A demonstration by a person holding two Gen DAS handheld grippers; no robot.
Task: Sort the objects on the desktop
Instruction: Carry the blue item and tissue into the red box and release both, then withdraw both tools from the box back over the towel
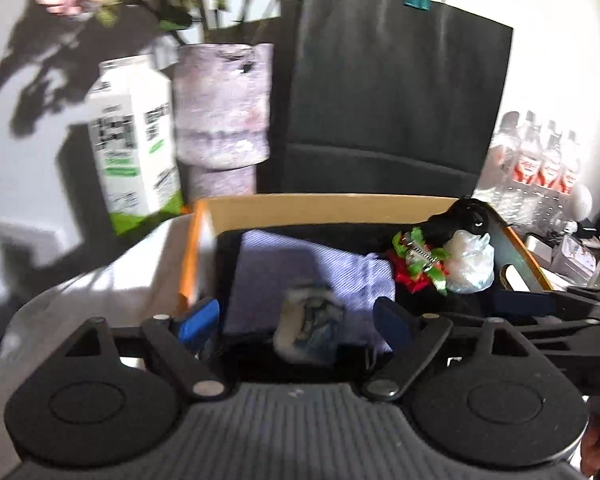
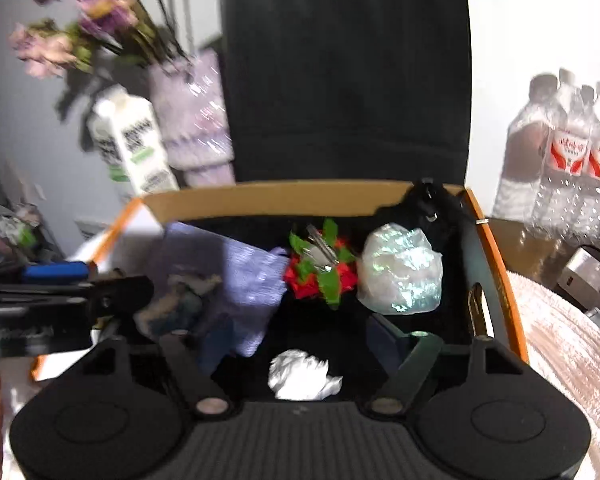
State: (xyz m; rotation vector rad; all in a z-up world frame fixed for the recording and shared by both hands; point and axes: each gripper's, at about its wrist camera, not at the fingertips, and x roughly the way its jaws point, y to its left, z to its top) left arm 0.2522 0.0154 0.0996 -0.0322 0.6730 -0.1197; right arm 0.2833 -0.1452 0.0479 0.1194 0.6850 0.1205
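Note:
An orange-edged cardboard box [image 1: 320,206] with a black lining lies under both grippers. It holds a lilac cloth [image 1: 300,268], a red and green bow [image 1: 418,266], a shiny plastic bag [image 1: 470,266] and a black object [image 1: 460,218]. My left gripper [image 1: 296,320] is open over the box, and a crumpled grey-blue wad [image 1: 310,328] sits loose between its blue fingers, touching neither. My right gripper [image 2: 300,340] is open too, above a crumpled white paper ball [image 2: 302,376] that lies free on the lining. The bow [image 2: 320,268] and bag [image 2: 400,268] lie just beyond it.
Behind the box stand a white and green carton [image 1: 134,140], a lilac vase [image 1: 222,116] with flowers and a dark paper bag [image 1: 396,92]. Water bottles [image 2: 572,152] stand at the right, near small items [image 1: 568,248]. A light towel [image 2: 560,340] lies beside the box.

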